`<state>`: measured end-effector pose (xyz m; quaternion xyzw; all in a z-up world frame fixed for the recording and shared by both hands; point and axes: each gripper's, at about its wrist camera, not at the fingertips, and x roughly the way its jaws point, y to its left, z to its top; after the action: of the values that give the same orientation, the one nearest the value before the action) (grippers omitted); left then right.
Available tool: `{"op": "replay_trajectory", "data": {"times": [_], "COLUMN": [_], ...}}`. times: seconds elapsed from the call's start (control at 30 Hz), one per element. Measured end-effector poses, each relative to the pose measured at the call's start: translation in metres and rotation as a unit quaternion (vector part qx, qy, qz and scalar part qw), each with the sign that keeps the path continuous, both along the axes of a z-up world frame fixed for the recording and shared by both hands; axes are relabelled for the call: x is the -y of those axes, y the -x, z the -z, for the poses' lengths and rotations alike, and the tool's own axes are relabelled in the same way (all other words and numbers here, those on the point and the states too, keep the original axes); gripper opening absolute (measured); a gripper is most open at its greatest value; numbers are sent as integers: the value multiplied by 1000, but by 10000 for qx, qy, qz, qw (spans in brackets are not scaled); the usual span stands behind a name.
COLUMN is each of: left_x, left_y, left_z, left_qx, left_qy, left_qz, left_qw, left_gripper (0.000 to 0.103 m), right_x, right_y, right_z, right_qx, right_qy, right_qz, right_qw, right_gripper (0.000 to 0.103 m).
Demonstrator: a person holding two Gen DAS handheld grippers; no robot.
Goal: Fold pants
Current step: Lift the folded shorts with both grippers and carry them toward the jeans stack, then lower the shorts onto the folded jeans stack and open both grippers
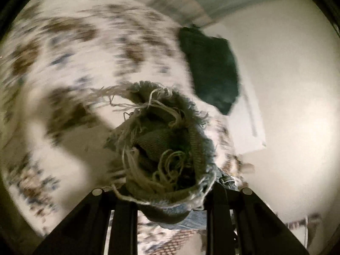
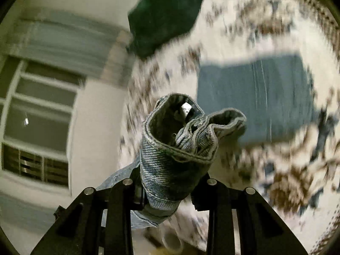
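Note:
My left gripper (image 1: 170,193) is shut on the frayed hem (image 1: 163,148) of a blue denim pant leg, which bunches up between the fingers with loose threads sticking out. My right gripper (image 2: 170,182) is shut on the stitched waistband end of the jeans (image 2: 180,140), which stands up in a crumpled loop. Both ends are held above a bed with a white, brown and blue patterned cover (image 1: 74,53) that also shows in the right wrist view (image 2: 265,21). Both views are motion-blurred.
A folded blue denim piece (image 2: 255,97) lies flat on the bed. A dark green cloth lies near the bed's edge in the left wrist view (image 1: 212,68) and the right wrist view (image 2: 165,14). A window (image 2: 40,116) and pale walls (image 1: 286,85) stand beyond the bed.

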<state>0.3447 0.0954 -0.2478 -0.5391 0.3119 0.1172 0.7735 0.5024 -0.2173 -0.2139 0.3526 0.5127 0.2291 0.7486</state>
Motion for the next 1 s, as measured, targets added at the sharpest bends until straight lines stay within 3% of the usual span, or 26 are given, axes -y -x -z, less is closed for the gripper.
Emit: {"op": "replay_trajectory", "data": {"times": [0.13,0.23,0.33,0.43,0.57,0.67,0.73,1.0], "left_x": [13,21,37,49,63,69,77,81], "left_y": [-108,-170,-223,-258,-254,-243,-235,-222], "left_z": [-41,-41,-9,62,150,189,193,183], "left_qx": [532,751,706,265,-412,-800,-822,-1047], "left_qy": [-168,-279,-322,-299,-311,-222,-230,-441], "left_qz": [688,1127,1577,1932,2240,2348,2400,2782], "left_qw": [9961,9904,9844,9803,9732,9685,9670,9538], "left_gripper": [18,18,18,18,18,19,19,26], "right_x": [34,61,84,99,106,109,110,107], "right_y": [-53,-81,-96,-95,-68,-45,-40,-39], "right_z": [-50,-52,-19,43,135,173,189,206], "right_qx": [420,525,452,143,-566,-826,-882,-931], "right_qy": [-60,-113,-81,-45,17,13,83,257], "right_qz": [751,1252,1667,1961,2251,2356,2320,2164], "right_qw": [9963,9907,9849,9805,9727,9683,9687,9715], "right_gripper": [32,32,33,33,33,33,33,34]}}
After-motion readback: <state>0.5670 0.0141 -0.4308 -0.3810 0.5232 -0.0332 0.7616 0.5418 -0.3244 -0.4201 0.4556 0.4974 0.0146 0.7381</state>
